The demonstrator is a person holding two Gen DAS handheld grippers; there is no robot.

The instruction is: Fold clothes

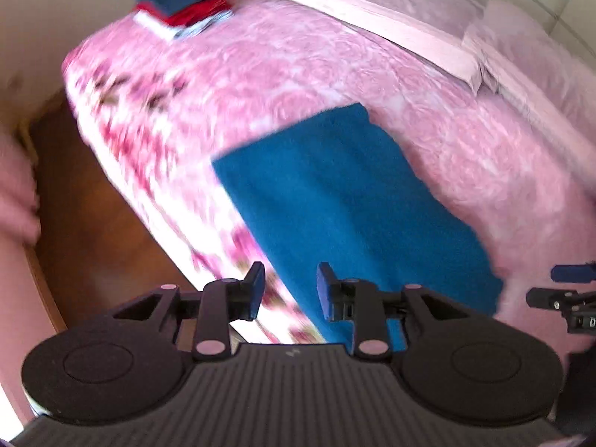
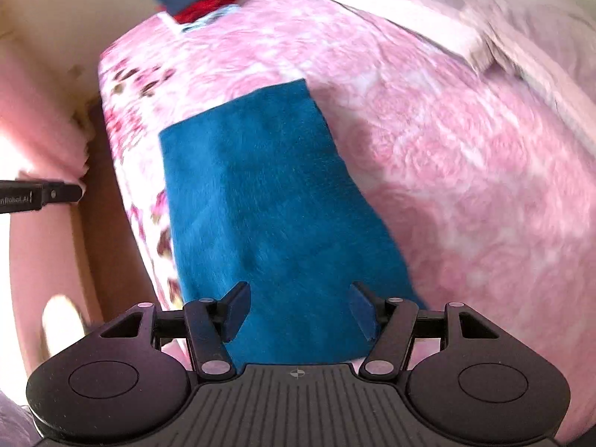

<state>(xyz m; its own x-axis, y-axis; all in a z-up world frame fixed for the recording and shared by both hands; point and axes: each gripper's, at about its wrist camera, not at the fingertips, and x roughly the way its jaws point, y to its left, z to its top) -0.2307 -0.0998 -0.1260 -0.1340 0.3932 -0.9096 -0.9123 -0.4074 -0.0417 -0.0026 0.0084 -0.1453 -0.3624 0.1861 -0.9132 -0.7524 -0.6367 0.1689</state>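
Both wrist views look steeply down on a bed with a pink floral bedspread (image 1: 335, 74).

Task thing: a teal fleece garment (image 1: 346, 201), lying flat as a long folded panel near the bed's side edge, its near end under the grippers. Edges look fairly straight; the right-hand edge is slightly ragged. Which garment it is I cannot say: both frames are motion-blurred and no sleeve or collar shows.

Left gripper (image 1: 290, 290): jaws partly apart, nothing between the pads. It hangs above the near end of the panel, over the bed's edge, not touching cloth.

Right gripper (image 2: 298, 309): jaws wide apart, empty, above the near end of the teal panel. Its tip (image 1: 570, 273) shows at the right margin of the left view, so the two hang side by side.

A stack of folded clothes (image 1: 186, 0), blue on red on pale, sits at the far corner of the bed, well apart. Pillows (image 1: 428, 11) lie at the head.

Judgement: the lengthwise fold looks laid and released. The next fold probably calls for a cross-fold. To do it well:
- take the two near corners, one per gripper, pinching all layers
- lift both together and level
- carry to the far edge, align corners before letting go
- keep cloth clear of the bed's side drop
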